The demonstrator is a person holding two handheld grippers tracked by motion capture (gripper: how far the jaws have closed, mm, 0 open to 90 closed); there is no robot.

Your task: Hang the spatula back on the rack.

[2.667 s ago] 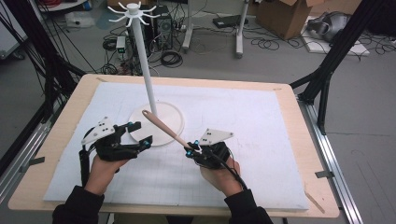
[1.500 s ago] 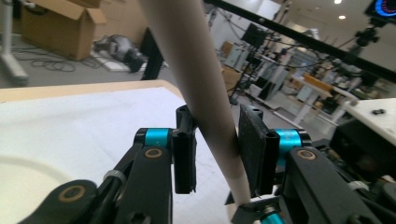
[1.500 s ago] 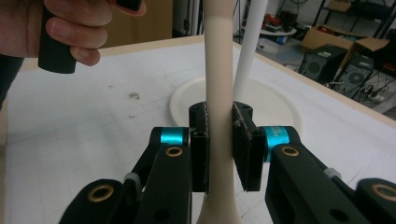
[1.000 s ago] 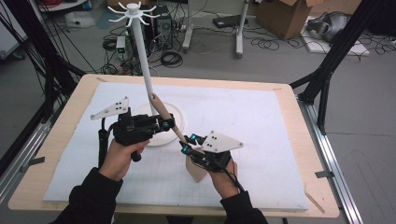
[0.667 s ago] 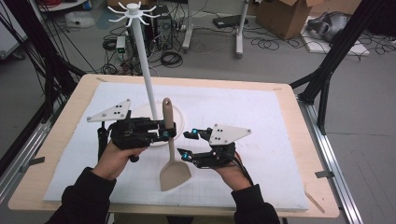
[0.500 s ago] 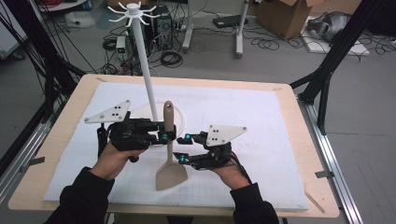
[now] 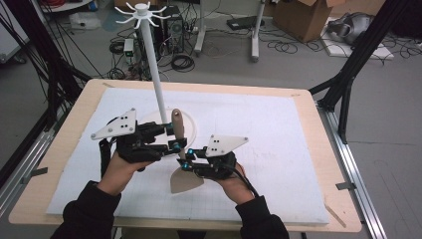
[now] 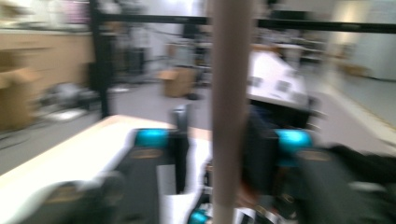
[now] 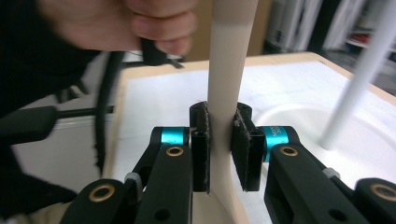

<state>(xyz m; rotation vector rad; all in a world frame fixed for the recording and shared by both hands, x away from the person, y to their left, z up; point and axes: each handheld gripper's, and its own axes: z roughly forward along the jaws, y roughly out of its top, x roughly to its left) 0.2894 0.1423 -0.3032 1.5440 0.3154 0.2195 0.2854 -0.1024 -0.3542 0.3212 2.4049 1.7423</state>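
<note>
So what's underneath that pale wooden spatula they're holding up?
Under the pale wooden spatula lies the white mat on the wooden table. The blade hides the patch beneath it, and whether its edge touches the mat is unclear.

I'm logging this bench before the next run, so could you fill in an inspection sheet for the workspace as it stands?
Surface: wooden table covered by a white mat.
Job's things: beige spatula held upright, blade down at the mat; white hook stand behind it on a round base.
Clutter: nothing seen on the mat.
Grippers: right gripper clamped on the spatula's handle low down; left gripper has just been opening, its jaws standing either side of the handle, with a gap showing beside it.
Cables: a black cable trails from each gripper; loose coils on the floor.
Surroundings: cardboard box, black frame posts.
</note>
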